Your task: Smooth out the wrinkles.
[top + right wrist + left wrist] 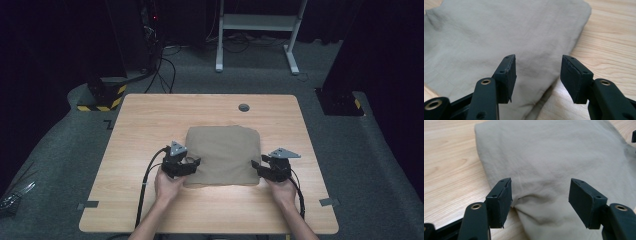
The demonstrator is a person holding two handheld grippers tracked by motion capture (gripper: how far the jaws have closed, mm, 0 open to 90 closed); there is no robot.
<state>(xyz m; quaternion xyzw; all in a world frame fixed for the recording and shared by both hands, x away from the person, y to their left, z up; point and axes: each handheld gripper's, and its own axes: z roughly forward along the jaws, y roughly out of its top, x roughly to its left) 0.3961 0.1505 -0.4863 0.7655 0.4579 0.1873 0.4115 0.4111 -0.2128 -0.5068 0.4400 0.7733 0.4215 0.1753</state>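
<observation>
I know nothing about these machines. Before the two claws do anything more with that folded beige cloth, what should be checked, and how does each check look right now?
1. Left claw open: ok, its black pads stand wide apart over the folded beige cloth at its near left corner.
2. Right claw open: ok, nothing is pinched between its pads.
3. Cloth free of both claws: ok, no pad presses on it.
4. Cloth neatly folded: ok, a compact rectangle, lightly wrinkled.
5. Cloth fully on the light wooden table: ok, well inside every edge.
6. Layers underneath lined up: cannot tell, they are hidden.
</observation>
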